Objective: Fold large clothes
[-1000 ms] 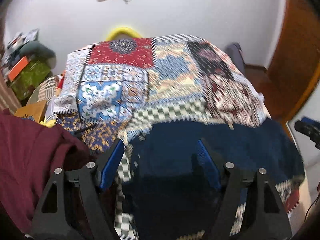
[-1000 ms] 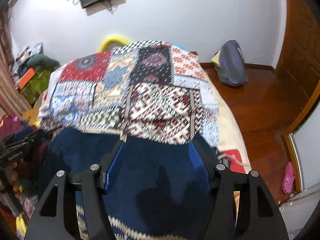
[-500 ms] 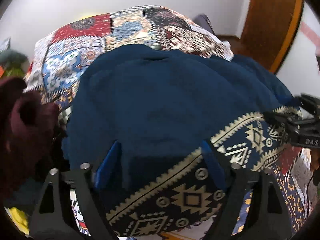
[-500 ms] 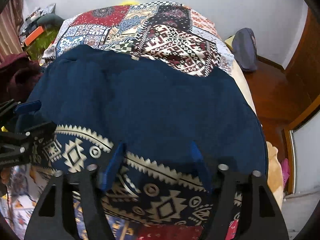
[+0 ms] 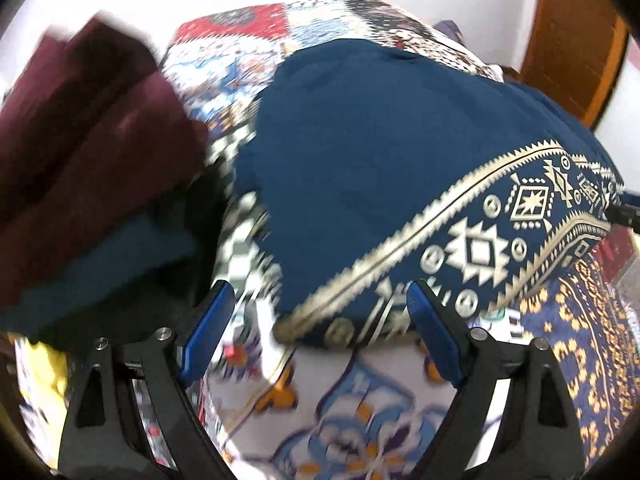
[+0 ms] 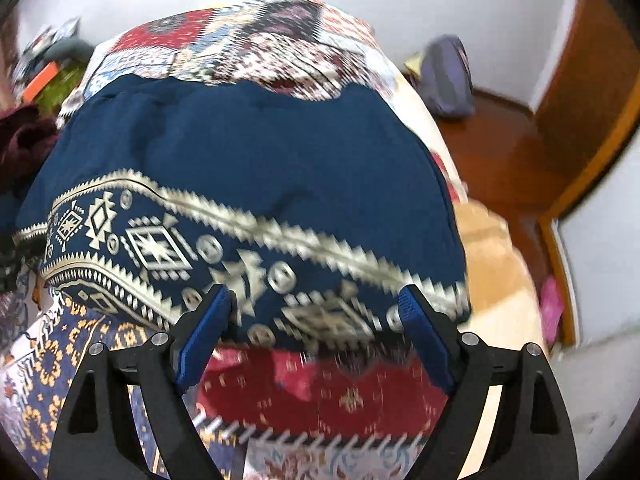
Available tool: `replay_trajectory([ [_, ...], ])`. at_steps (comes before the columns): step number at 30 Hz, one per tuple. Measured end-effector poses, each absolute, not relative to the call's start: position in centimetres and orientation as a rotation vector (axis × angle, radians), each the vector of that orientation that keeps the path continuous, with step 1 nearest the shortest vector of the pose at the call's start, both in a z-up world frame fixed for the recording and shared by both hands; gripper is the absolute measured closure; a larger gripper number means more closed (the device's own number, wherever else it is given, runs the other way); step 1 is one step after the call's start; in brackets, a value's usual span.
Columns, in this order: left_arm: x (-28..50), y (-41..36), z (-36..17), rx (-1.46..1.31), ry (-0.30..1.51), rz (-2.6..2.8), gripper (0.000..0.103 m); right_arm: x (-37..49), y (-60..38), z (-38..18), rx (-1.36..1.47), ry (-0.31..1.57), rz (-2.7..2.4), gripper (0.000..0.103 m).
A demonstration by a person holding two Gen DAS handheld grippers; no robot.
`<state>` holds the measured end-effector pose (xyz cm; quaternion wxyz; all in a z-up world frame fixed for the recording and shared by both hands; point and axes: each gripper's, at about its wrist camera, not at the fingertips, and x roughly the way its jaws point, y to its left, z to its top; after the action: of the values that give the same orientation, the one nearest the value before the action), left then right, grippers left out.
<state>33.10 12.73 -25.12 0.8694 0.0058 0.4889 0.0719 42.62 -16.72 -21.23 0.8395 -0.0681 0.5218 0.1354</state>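
A large navy blue garment (image 5: 380, 152) with a cream geometric border band (image 5: 500, 220) lies spread on the patchwork bedspread (image 5: 360, 420). It also shows in the right wrist view (image 6: 248, 152) with its border band (image 6: 168, 240) along the near edge. My left gripper (image 5: 316, 312) is open and empty, just in front of the garment's near left corner. My right gripper (image 6: 316, 312) is open and empty, at the near right hem, jaws either side of the border without holding it. The right gripper's tip (image 5: 624, 212) shows at the left view's right edge.
A maroon garment (image 5: 88, 128) is piled over darker clothes at the left of the bed. A grey-purple bag (image 6: 448, 76) lies on the wooden floor (image 6: 500, 152) by the wall. A wooden door (image 5: 572, 40) stands at the right. Clutter (image 6: 52, 72) sits at the far left.
The navy garment has come down flat on the bed. Both grippers have pulled back toward its near hem; the hem now lies at the fingertips instead of between the jaws.
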Motion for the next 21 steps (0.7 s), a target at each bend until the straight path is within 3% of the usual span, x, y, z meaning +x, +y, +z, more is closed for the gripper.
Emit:
replay_trajectory([
  [7,29.3,15.2,-22.5,-0.128,0.982,0.227,0.015,40.1,-17.1,-19.2,-0.170,1.084,0.268,0.020],
  [12,27.5,16.2,-21.1,-0.424,0.958,0.119,0.015,38.4,-16.6,-16.7,-0.164,1.025,0.294,0.020],
  [16,28.1,16.0,-23.0,-0.704,0.990,-0.029,0.015,38.0,-15.4,-16.0,-0.159,1.007,0.326,0.020],
  [21,29.5,16.0,-25.6,-0.820,0.995,-0.010,0.016,37.5,-14.0,-15.7,-0.162,0.998,0.369,0.020],
])
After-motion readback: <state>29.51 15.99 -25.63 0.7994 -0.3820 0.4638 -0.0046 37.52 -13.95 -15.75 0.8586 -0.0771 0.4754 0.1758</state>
